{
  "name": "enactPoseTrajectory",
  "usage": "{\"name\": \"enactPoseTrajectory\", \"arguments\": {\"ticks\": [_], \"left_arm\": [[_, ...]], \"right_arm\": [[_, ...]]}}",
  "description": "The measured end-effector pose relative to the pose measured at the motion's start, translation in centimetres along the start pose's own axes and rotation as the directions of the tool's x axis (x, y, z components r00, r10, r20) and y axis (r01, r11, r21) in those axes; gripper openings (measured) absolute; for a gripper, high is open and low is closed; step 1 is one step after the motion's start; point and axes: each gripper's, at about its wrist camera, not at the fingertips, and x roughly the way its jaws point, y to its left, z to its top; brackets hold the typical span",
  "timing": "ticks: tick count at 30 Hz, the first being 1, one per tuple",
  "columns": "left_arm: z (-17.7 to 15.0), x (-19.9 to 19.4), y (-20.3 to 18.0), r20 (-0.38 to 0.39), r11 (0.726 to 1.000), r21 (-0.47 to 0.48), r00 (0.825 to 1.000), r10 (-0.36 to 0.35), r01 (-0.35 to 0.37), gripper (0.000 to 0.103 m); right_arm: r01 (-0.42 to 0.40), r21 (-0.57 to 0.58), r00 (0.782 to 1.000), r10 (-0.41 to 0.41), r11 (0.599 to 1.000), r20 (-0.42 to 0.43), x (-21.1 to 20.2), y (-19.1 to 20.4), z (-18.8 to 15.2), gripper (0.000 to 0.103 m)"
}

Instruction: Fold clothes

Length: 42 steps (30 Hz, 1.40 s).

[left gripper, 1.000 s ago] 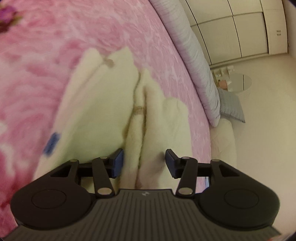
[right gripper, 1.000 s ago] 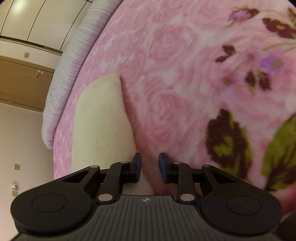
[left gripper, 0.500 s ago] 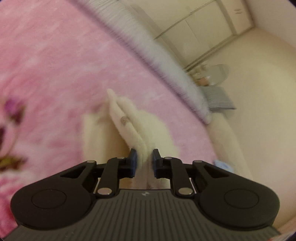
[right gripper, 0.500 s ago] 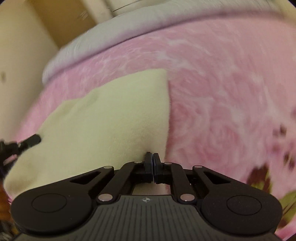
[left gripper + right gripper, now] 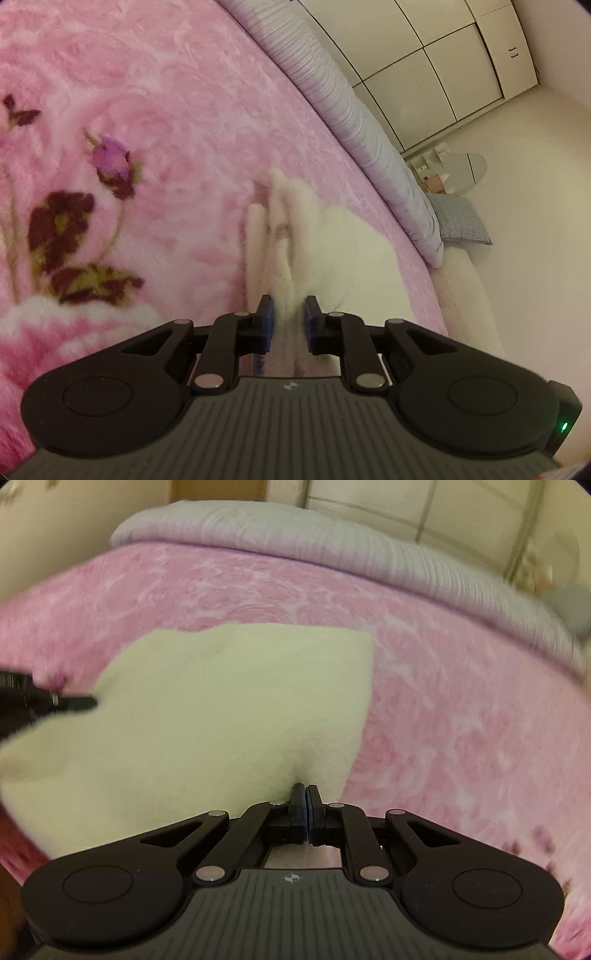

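A cream fleece garment point(image 5: 221, 709) hangs lifted above the pink floral bedspread point(image 5: 461, 709). In the right wrist view my right gripper point(image 5: 305, 794) is shut on the garment's near edge, and the cloth spreads away to the left. The left gripper point(image 5: 55, 701) shows at that view's left edge, holding the far side. In the left wrist view my left gripper point(image 5: 289, 314) is shut on a bunched fold of the same garment point(image 5: 332, 240), which stands up in pleats ahead of the fingers. A small label shows on one pleat.
A grey striped quilt point(image 5: 343, 110) runs along the bed's far edge. Beyond it are white wardrobe doors point(image 5: 436, 66), a small round table point(image 5: 458, 170) with items and a checked cushion point(image 5: 458, 221) on the floor. Dark flower prints point(image 5: 74, 221) mark the bedspread.
Both grippers closed on the garment and lifted it off the bedspread. The left gripper swung so that the cloth now hangs between the two grippers.
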Motion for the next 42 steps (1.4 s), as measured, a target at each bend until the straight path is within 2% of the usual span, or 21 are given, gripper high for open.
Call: {"name": "enactPoseTrajectory", "arguments": {"ticks": [1,3,4,5,6,8,9,11,12,13,15,16,17,22,26,27,28,34,36,39,42], "left_arm": [[-0.3,-0.3,-0.5,0.003,1.0,0.025,1.0,0.015,-0.015,0.015],[-0.5,-0.9,-1.1,0.003,0.999,0.024,1.0,0.028,-0.029,0.017],[-0.6,-1.4,-1.1,0.007,1.0,0.002,1.0,0.028,-0.028,0.018],[-0.6,-1.9,-0.9,0.015,0.999,-0.022,0.999,0.029,-0.029,0.018],[-0.8,-2.7,-0.9,0.024,0.999,-0.048,0.999,0.026,-0.024,0.018],[-1.1,-4.3,-0.8,0.045,0.995,-0.096,0.999,0.004,0.001,0.025],[-1.5,-5.1,-0.9,0.054,0.993,-0.116,0.998,-0.015,0.021,0.027],[-2.4,-6.3,-1.6,0.055,0.991,-0.116,0.997,-0.059,0.066,0.033],[-2.9,-6.8,-2.0,0.051,0.991,-0.106,0.995,-0.081,0.086,0.036],[-3.3,-6.8,-2.4,0.039,0.992,-0.087,0.996,-0.086,0.089,0.04],[-4.2,-6.4,-2.9,0.011,0.998,-0.033,0.999,-0.053,0.054,0.039],[-4.7,-6.1,-3.0,0.003,1.0,0.003,1.0,-0.013,0.013,0.032],[-5.1,-6.0,-3.0,0.003,1.0,0.021,1.0,0.01,-0.01,0.018],[-6.4,-6.1,-2.2,0.031,0.997,0.043,0.997,0.065,-0.067,0.014],[-7.4,-6.1,-2.4,0.046,0.991,0.08,0.993,0.108,-0.111,0.015],[-7.3,-6.0,-2.3,0.045,0.991,0.069,0.993,0.112,-0.115,0.015],[-7.1,-6.1,-2.5,0.042,0.991,0.06,0.992,0.117,-0.12,0.015],[-4.9,-8.7,-6.5,0.084,0.97,0.185,0.986,0.146,-0.159,0.01],[-4.3,-9.0,-7.9,0.096,0.962,0.232,0.988,0.124,-0.144,0.01],[-4.3,-7.7,-8.9,0.073,0.955,0.273,0.993,0.095,-0.112,0.01],[-4.9,-5.2,-8.4,0.031,0.945,0.292,0.989,0.143,-0.145,0.011]], "right_arm": [[0.001,-0.008,1.0,-0.001,1.0,0.012,0.1,0.0,-0.2,0.013],[-0.064,0.08,0.998,0.062,0.995,0.027,0.1,-1.9,-0.6,0.013],[-0.126,0.173,0.992,0.122,0.977,0.037,0.0,-3.6,-0.7,0.013],[-0.196,0.292,0.981,0.189,0.936,0.053,-0.1,-5.7,-1.1,0.013],[-0.263,0.424,0.964,0.257,0.867,0.071,0.0,-7.9,-1.7,0.016],[-0.357,0.639,0.924,0.356,0.681,0.137,-0.1,-11.8,-3.6,0.032],[-0.382,0.691,0.912,0.373,0.614,0.173,-0.4,-12.8,-4.8,0.036],[-0.426,0.776,0.884,0.397,0.465,0.247,-1.0,-14.8,-7.1,0.036],[-0.441,0.798,0.873,0.402,0.41,0.276,-1.4,-15.4,-8.0,0.036],[-0.451,0.794,0.869,0.404,0.409,0.286,-1.8,-15.3,-8.3,0.036],[-0.474,0.774,0.857,0.42,0.419,0.298,-2.7,-14.6,-8.5,0.036],[-0.48,0.763,0.854,0.428,0.432,0.296,-2.9,-14.1,-8.5,0.036],[-0.475,0.751,0.857,0.435,0.459,0.277,-2.8,-13.6,-8.4,0.036],[-0.43,0.654,0.891,0.409,0.623,0.197,-2.2,-10.9,-8.4,0.023],[-0.374,0.494,0.924,0.358,0.785,0.132,-2.7,-9.2,-7.9,0.022],[-0.352,0.462,0.934,0.336,0.814,0.12,-2.8,-8.9,-7.8,0.027],[-0.333,0.457,0.941,0.318,0.825,0.112,-2.8,-8.8,-7.8,0.036],[-0.338,0.474,0.941,0.279,0.814,0.192,-5.8,-10.3,-6.4,0.036],[-0.349,0.476,0.937,0.287,0.808,0.2,-5.8,-10.2,-5.8,0.036],[-0.361,0.478,0.932,0.3,0.801,0.202,-5.3,-9.6,-5.3,0.034],[-0.367,0.473,0.93,0.322,0.801,0.176,-4.4,-8.3,-5.5,0.032]]}}
